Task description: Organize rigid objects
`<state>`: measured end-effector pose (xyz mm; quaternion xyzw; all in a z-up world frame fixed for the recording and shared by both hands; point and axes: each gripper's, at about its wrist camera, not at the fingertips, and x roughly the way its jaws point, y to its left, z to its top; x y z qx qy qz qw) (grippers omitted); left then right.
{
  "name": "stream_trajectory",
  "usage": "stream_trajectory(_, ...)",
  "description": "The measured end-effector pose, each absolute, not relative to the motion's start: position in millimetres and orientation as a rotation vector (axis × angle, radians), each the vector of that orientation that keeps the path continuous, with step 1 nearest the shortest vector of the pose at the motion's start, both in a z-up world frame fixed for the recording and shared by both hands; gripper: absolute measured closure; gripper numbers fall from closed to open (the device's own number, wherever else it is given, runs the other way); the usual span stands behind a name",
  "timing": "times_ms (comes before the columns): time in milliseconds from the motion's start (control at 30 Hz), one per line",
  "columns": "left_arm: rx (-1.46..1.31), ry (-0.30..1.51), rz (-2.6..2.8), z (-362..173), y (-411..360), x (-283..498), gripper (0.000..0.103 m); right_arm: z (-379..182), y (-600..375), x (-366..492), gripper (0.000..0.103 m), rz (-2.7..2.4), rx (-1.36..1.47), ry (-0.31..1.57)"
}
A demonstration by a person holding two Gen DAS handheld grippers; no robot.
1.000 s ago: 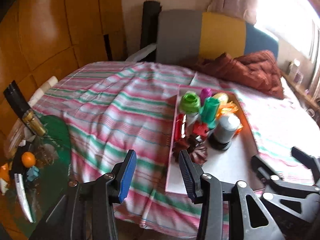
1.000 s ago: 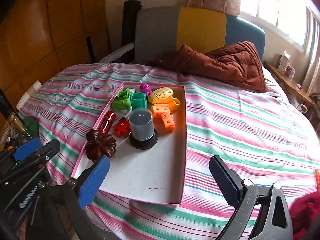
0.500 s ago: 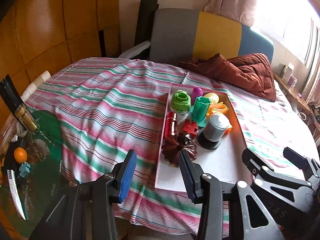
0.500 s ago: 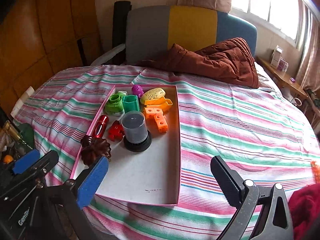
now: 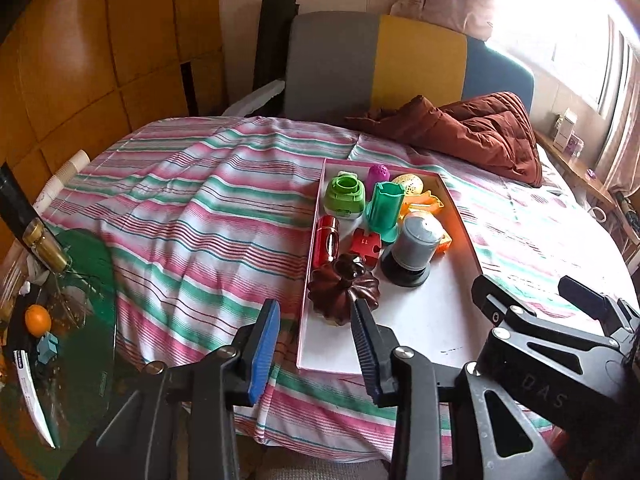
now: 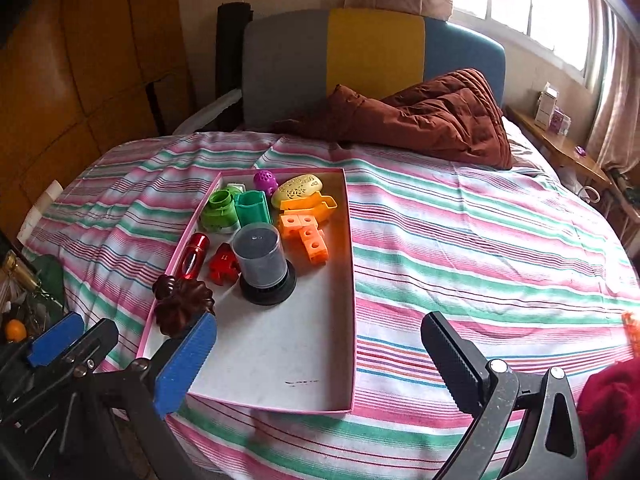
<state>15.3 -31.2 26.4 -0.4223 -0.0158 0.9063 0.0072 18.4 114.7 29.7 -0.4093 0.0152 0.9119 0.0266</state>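
Above the pink tray (image 5: 460, 216), left gripper (image 5: 316, 344) fingers closing, empty; right gripper (image 6: 316, 360) fingers apart.

Colourful toys (image 6: 264, 220) crowd pink tray's (image 6: 353, 288) far end.

Daylight from window (image 6: 532, 4) far right blows out to glare, left wood panels (image 5: 60, 80) dimmer, fisheye bends edges w/ dark corners, centre sharp.

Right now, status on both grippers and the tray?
Left gripper jaws just closing, nothing between them; right gripper open, empty. Brown fluted mould at the near left of the pink tray. Nothing blocking.
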Motion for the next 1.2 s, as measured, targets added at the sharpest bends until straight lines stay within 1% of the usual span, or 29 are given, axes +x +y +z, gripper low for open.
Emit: stream_trajectory(1200,-1.282,-0.009,2.845,26.8,-24.9,19.2,0.066,27.8,119.8,16.0,0.0,2.817,-1.277,0.054)
